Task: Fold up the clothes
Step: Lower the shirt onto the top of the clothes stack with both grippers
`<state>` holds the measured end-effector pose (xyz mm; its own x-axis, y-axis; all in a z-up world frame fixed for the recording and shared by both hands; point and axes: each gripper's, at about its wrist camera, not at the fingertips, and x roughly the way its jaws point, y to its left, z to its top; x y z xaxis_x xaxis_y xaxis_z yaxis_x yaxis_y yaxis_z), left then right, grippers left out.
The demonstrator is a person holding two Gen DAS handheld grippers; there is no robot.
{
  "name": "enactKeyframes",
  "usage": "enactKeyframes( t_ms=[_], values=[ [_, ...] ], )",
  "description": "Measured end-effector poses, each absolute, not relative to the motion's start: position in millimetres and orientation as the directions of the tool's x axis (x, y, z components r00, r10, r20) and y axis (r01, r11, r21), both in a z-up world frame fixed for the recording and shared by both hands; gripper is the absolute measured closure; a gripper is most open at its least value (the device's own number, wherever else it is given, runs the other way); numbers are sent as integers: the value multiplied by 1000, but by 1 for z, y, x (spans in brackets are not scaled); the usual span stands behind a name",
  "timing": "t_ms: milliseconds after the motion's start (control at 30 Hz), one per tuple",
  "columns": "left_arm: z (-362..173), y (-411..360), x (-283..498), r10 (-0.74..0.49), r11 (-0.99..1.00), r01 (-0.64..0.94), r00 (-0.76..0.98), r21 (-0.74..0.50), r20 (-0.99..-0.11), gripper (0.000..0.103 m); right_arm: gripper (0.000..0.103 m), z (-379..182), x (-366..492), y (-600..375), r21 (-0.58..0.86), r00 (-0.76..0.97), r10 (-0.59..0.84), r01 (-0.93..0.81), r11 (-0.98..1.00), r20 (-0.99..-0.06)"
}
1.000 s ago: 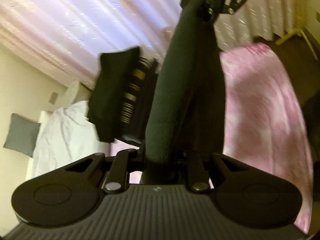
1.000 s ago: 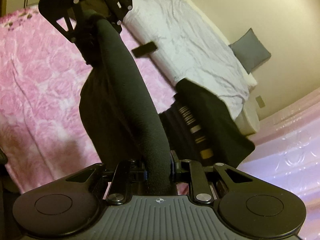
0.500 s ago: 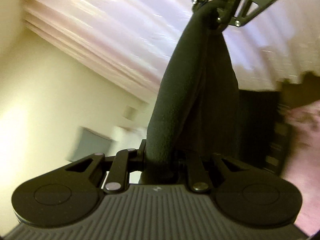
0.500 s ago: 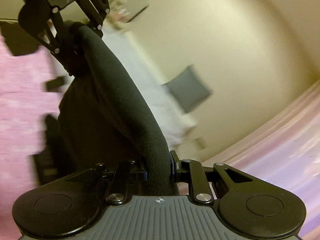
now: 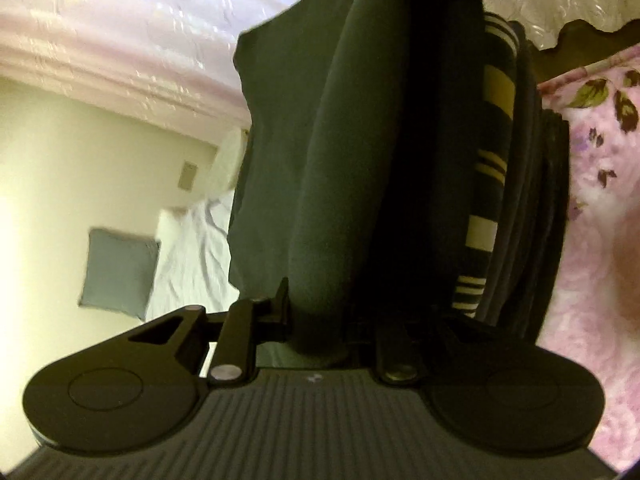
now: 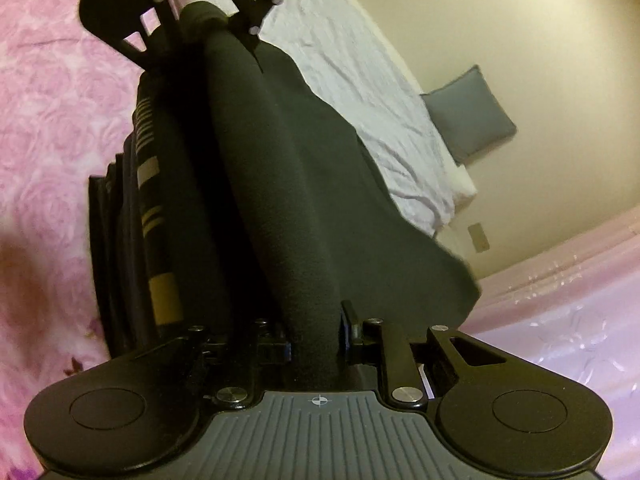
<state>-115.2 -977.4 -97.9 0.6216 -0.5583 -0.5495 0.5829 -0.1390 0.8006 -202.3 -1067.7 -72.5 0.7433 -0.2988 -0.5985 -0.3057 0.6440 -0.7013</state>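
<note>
Dark charcoal fleece garment (image 5: 332, 184), folded into a thick roll, stretches between two handheld claws and hangs just over a stack of folded dark clothes (image 6: 120, 224) that includes a black piece with cream stripes (image 5: 486, 184). That stack rests on a pink rose-patterned bedspread (image 6: 48, 128), with a white rumpled duvet (image 6: 360, 80) and a grey square cushion (image 6: 468, 114) beyond. From here the likeliest trouble seems to be the fold coming undone or the roll landing crooked, should one claw let go before the other, or the stack being nudged askew on the way down. Left gripper (image 6: 208, 12), seen from the right wrist camera, is clamped nearly closed on one end of the roll. Right gripper (image 6: 316, 344) pinches the other end tightly, its jaws parted only by the cloth's thickness.
</note>
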Motion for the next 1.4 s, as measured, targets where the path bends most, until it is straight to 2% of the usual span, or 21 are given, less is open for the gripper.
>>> enactKeyframes(
  t_ms=[133,200,300,367,467,500,567,667,700,733,900,967,1067,1167,1200,1233,1400],
  values=[
    [-93,-972,-110,-584,-217,521,608,826,-537,81,83,-70,-204,-1070,-695,746,-310,-272,666,-589],
    [-92,-967,-114,-601,-240,440,632,865,-488,81,83,-73,-200,-1063,-705,745,-331,-253,663,-579],
    [-107,-956,-117,-597,-237,453,630,859,-497,80,82,-70,-202,-1059,-704,744,-352,-216,677,-567],
    [-116,-950,-119,-594,-235,462,628,855,-503,82,76,-71,-205,-1059,-703,747,-346,-220,677,-567],
    [-121,-941,-128,-612,-198,444,640,874,-464,82,75,-73,-218,-1064,-712,751,-337,-243,658,-568],
    [-122,-938,-131,-617,-186,438,644,879,-452,82,74,-73,-220,-1064,-716,751,-338,-248,653,-568],
    [-123,-931,-124,-611,-178,434,655,883,-445,80,65,-72,-221,-1065,-723,748,-345,-251,643,-567],
    [-122,-917,-121,-590,-171,422,680,890,-436,72,63,-68,-228,-1071,-716,742,-365,-216,664,-563],
    [-121,-910,-120,-567,-167,439,689,883,-450,62,63,-65,-231,-1074,-709,739,-369,-203,675,-564],
    [-120,-902,-120,-544,-163,456,698,875,-465,60,63,-62,-235,-1076,-702,736,-373,-191,686,-565],
    [-102,-869,-117,-478,-47,597,691,801,-542,61,63,-54,-250,-1083,-686,735,-381,-154,711,-561],
    [-89,-861,-125,-498,16,641,670,767,-550,61,63,-52,-254,-1083,-676,736,-378,-145,722,-562],
    [-71,-866,-143,-569,65,653,646,755,-509,61,63,-51,-257,-1082,-672,738,-377,-137,728,-559],
    [-65,-884,-157,-622,42,623,628,781,-468,59,63,-55,-257,-1081,-675,736,-382,-134,726,-558],
    [-65,-891,-158,-630,20,610,623,792,-464,59,69,-58,-254,-1080,-674,732,-386,-133,727,-561],
    [-66,-902,-159,-632,10,608,619,794,-466,59,82,-58,-251,-1081,-671,725,-391,-131,730,-567],
    [-67,-925,-145,-607,8,648,608,761,-512,61,86,-52,-251,-1066,-688,703,-414,-147,710,-578]
  ],
)
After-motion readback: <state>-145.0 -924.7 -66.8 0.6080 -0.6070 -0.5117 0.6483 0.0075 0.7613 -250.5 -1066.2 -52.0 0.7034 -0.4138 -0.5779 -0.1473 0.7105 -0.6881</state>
